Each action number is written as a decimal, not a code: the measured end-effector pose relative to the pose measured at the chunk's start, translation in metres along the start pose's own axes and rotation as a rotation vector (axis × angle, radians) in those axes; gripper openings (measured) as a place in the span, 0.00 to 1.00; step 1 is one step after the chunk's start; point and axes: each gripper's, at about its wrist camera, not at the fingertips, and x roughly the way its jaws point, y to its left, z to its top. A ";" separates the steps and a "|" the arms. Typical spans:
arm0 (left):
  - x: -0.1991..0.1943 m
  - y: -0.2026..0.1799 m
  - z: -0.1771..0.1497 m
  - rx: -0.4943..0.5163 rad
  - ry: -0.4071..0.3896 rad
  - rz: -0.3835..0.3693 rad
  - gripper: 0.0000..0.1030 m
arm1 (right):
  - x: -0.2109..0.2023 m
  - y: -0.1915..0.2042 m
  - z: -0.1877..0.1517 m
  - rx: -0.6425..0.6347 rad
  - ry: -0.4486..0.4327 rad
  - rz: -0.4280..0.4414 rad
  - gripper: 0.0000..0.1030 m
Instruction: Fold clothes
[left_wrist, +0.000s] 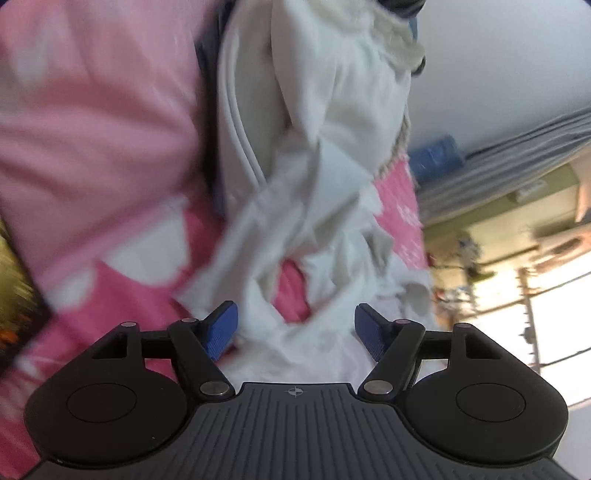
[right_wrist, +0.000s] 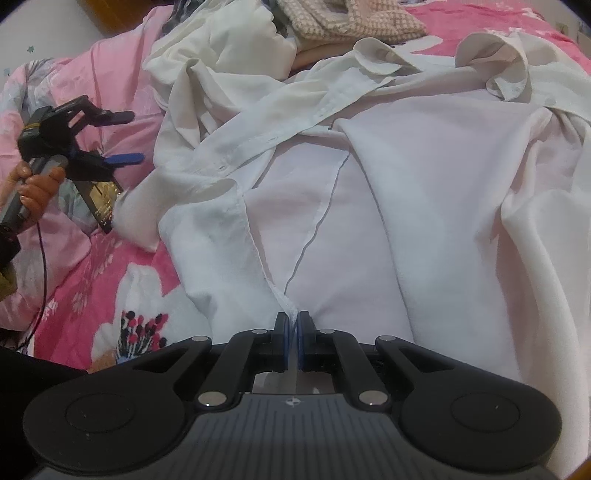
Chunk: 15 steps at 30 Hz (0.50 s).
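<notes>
White shirt (right_wrist: 388, 192) lies spread across the pink floral bedspread (right_wrist: 92, 295), covering most of the bed's middle and right side, front opened, with its button placket (right_wrist: 295, 122) running diagonally toward the collar (right_wrist: 380, 55) near the far edge of the bed. One sleeve (right_wrist: 207, 92) is bunched toward the far-left part of the bed. The right gripper (right_wrist: 294, 339) sits at the near edge of the shirt with its blue pads pressed together, pinching the hem seam where the two front panels meet. The left gripper (right_wrist: 122, 138) is raised over the left side of the bed, clear of the shirt, gripped by a hand (right_wrist: 35, 188) on its handle; its two fingers stand spread apart with nothing between them. In the left wrist view, that left gripper (left_wrist: 295, 332) shows both blue pads (left_wrist: 221, 330) wide apart, with rumpled white fabric (left_wrist: 314, 184) lying beyond them on the bedspread; this view is motion-blurred. A beige checked garment (right_wrist: 351, 18) rests at the far edge of the bed, beyond the collar. A dark flat device (right_wrist: 101, 201) lies on the bedspread at the left, just beside the shirt's sleeve cuff.
</notes>
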 end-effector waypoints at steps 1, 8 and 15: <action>-0.006 -0.006 -0.003 0.045 -0.021 0.022 0.68 | 0.000 0.000 0.000 -0.001 -0.001 -0.002 0.05; -0.022 -0.075 -0.079 0.583 0.091 0.161 0.68 | -0.001 0.005 0.001 -0.039 0.003 -0.024 0.05; -0.020 -0.042 -0.137 0.470 0.162 0.233 0.68 | -0.007 0.014 0.003 -0.082 -0.012 -0.048 0.08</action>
